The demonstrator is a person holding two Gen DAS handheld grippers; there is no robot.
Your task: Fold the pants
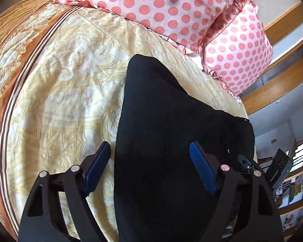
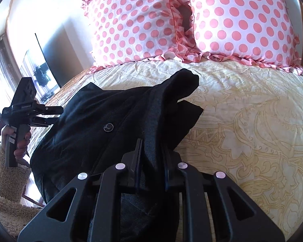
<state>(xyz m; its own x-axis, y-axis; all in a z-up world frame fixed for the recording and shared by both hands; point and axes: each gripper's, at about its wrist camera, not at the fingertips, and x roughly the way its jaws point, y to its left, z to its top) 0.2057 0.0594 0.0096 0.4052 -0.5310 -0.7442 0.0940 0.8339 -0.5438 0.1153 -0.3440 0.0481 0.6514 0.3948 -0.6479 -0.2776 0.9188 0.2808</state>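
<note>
Black pants [image 1: 161, 121] lie on a cream and gold bedspread [image 1: 70, 84]. My left gripper [image 1: 149, 149] is open above the pants, its blue pads wide apart, with cloth between and under them. In the right wrist view the pants [image 2: 103, 117] are bunched, with a round button showing. My right gripper [image 2: 151, 145] is shut on a fold of the pants' edge. The left gripper [image 2: 56, 115] shows at the left, held by a hand, at the pants' far edge.
Two pink polka-dot pillows [image 2: 192, 20] lie at the head of the bed. An orange patterned border [image 1: 16, 64] runs along the bedspread's left side. A wooden headboard [image 1: 282, 80] and shelves stand at the right. A dark screen [image 2: 50, 60] stands beyond the bed.
</note>
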